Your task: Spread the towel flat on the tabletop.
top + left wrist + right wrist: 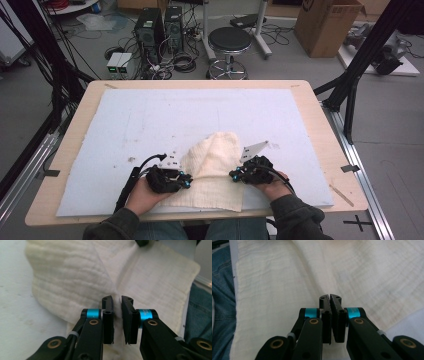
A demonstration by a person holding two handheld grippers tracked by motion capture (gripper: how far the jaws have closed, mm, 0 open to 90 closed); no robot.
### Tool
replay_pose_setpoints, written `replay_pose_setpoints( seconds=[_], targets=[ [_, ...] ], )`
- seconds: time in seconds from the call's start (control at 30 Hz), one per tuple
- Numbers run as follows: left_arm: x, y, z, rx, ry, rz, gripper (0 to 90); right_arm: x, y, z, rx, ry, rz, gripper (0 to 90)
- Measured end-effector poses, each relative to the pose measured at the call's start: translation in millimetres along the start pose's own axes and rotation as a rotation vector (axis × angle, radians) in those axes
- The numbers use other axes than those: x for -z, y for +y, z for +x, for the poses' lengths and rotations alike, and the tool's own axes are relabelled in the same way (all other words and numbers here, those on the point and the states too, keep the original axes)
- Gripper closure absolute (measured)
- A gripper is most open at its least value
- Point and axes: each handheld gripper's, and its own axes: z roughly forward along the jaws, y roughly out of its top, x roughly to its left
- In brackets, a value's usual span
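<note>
A cream waffle-weave cloth (215, 165) lies rumpled at the near middle of the table, bunched into a mound at the back and flat toward the front edge. My left gripper (187, 179) is at its left side and my right gripper (233, 175) at its right side, tips facing each other. In the left gripper view, the left gripper (117, 300) pinches a raised fold of the cloth (75, 272), a narrow gap between its jaws. In the right gripper view, the right gripper (330, 297) is closed tight where a crease in the cloth (274, 290) meets its tips.
A pale blue mat (200, 115) covers the wooden table (325, 130). The person's jeans (200, 307) are just past the near edge. Beyond the far edge stand a stool (229, 40), computer towers (150, 30) and a cardboard box (325, 25).
</note>
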Motion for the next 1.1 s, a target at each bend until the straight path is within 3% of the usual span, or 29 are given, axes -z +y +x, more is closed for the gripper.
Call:
replay_pose_setpoints(
  seconds=[0.17, 0.37, 0.43, 0.53, 0.6, 0.7, 0.87, 0.93, 1.1],
  targets=[
    [9.1, 1.4, 4.2, 0.031, -0.044, -0.041, 66.7, 4.0, -4.9, 2.1, 0.005, 0.007, 0.001, 87.5],
    [27.8, 12.1, 24.3, 0.096, -0.014, -0.111, 62.6, 3.6, -7.0, 1.9, -0.002, 0.013, 0.003, 86.5],
    [32.2, 17.5, 32.3, 0.122, 0.019, -0.138, 62.4, 3.1, -7.1, 1.8, -0.001, 0.011, 0.005, 85.6],
    [27.6, 23.7, 43.1, 0.147, 0.080, -0.118, 62.6, 2.7, -7.4, 0.8, 0.000, 0.018, 0.001, 83.4],
    [19.5, 25.7, 48.0, 0.166, 0.098, -0.110, 63.2, 2.5, -7.7, 0.0, -0.001, 0.018, -0.006, 82.0],
    [3.7, 27.7, 52.7, 0.188, 0.107, -0.059, 63.5, 2.9, -7.9, -0.4, -0.013, 0.020, -0.011, 77.2],
    [-16.1, 28.0, 54.5, 0.166, 0.150, 0.058, 63.6, 8.0, -7.1, -2.2, -0.026, 0.036, -0.057, 69.7],
    [-18.3, 27.4, 54.2, 0.157, 0.157, 0.079, 64.6, 11.6, -7.0, -4.1, -0.032, 0.034, -0.081, 66.6],
    [-20.6, 26.5, 53.8, 0.133, 0.191, 0.092, 73.8, 21.0, -4.7, -17.5, -0.057, -0.047, -0.110, 61.3]
  ],
)
